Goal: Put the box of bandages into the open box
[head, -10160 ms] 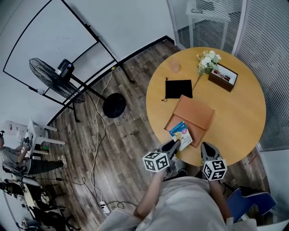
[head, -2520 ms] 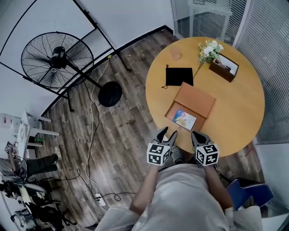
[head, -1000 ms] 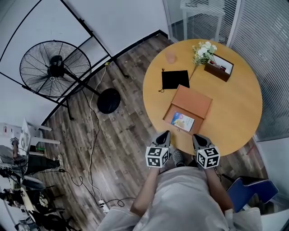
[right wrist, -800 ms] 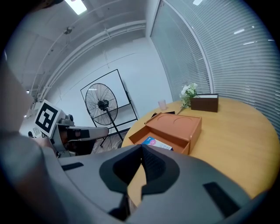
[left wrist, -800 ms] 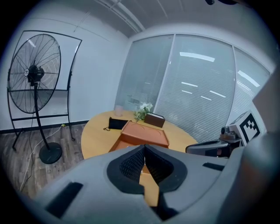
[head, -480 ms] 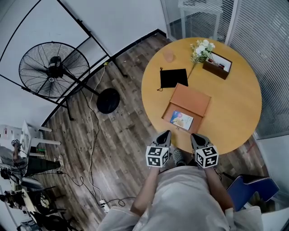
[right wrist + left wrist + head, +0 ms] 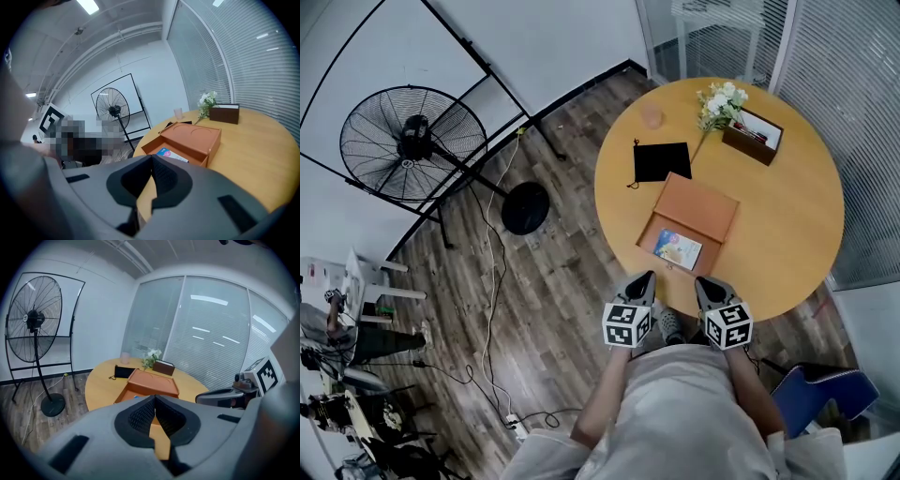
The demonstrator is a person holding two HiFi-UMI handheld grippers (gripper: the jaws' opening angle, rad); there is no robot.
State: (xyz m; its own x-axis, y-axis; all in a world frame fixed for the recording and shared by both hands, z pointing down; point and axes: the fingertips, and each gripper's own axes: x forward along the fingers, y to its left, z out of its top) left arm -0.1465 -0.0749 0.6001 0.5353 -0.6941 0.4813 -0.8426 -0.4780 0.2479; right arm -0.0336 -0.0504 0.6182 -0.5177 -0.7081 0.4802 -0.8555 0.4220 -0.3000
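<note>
The blue and white box of bandages (image 7: 679, 249) lies inside the open orange box (image 7: 707, 208) on the round wooden table (image 7: 787, 234); it also shows in the box's tray (image 7: 172, 154). My left gripper (image 7: 639, 284) is shut and empty, held at the table's near edge, short of the orange box (image 7: 152, 383). My right gripper (image 7: 705, 287) hangs beside it, also shut with nothing between its jaws. Both are pulled back close to the person's body.
A black pouch (image 7: 661, 161), a pink cup (image 7: 652, 114), white flowers (image 7: 720, 101) and a brown holder (image 7: 754, 135) sit at the table's far side. A standing fan (image 7: 403, 143) with floor cables is left; glass wall with blinds (image 7: 853, 103) right.
Almost nothing differs from a second ago; both grippers stay shut at the table's near edge and the bandage box rests in the orange box. Earlier, it lay outside by the left gripper.
</note>
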